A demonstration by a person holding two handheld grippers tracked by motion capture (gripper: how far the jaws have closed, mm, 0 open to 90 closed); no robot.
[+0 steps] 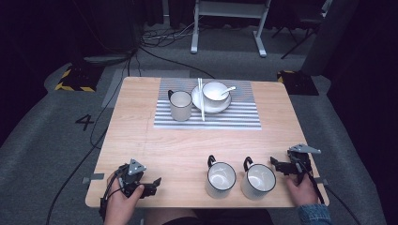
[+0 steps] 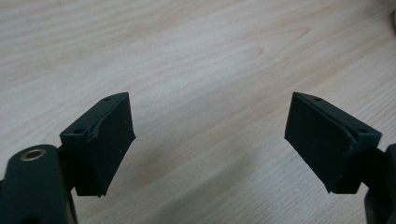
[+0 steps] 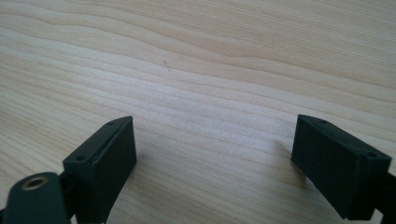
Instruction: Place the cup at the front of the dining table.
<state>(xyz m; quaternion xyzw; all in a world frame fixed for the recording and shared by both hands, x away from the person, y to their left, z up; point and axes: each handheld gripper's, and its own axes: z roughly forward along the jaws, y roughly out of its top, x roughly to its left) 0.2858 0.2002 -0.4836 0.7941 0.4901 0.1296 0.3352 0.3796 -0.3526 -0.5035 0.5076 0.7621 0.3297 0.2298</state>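
Two white mugs with dark rims stand side by side near the table's front edge: the left mug (image 1: 220, 178) and the right mug (image 1: 258, 180), handles turned to the back. My left gripper (image 1: 155, 183) rests at the front left corner, held by a hand, well left of the mugs. Its jaws stand wide apart over bare wood (image 2: 210, 140), nothing between them. My right gripper (image 1: 277, 164) sits just right of the right mug, near the table's right edge. It too is open over bare wood (image 3: 215, 154).
A striped placemat (image 1: 234, 117) lies at the back of the wooden table (image 1: 141, 136). On it stand a third mug (image 1: 180, 105), a bowl (image 1: 215, 91) with a spoon on a plate, and chopsticks (image 1: 202, 101). Cables trail across the floor to the left.
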